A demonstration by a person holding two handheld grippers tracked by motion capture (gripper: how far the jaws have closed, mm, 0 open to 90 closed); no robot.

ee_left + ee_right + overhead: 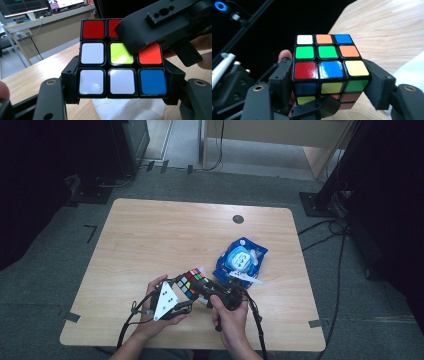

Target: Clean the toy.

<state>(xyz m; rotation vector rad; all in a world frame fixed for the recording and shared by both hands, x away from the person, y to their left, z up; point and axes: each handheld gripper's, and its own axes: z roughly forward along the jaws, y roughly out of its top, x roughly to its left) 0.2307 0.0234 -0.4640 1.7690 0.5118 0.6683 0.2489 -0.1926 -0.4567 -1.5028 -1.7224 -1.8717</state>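
A scrambled Rubik's cube (194,281) is held above the table's near edge between both grippers. In the high view my left gripper (183,292), with its grey three-cornered plate, meets the cube from the left, and my right gripper (209,294) meets it from the right. In the left gripper view the cube (121,67) sits clamped between the black jaws of the left gripper (121,83), while the right gripper's black body (160,22) covers the cube's upper right corner. In the right gripper view the right gripper (329,83) is shut on the cube (328,57) at its lower layer.
A blue packet (241,259) with a white label lies on the wooden table (160,235) just right of and beyond the cube. A small dark round cap (238,219) sits near the far edge. Cables trail from both grippers toward the person.
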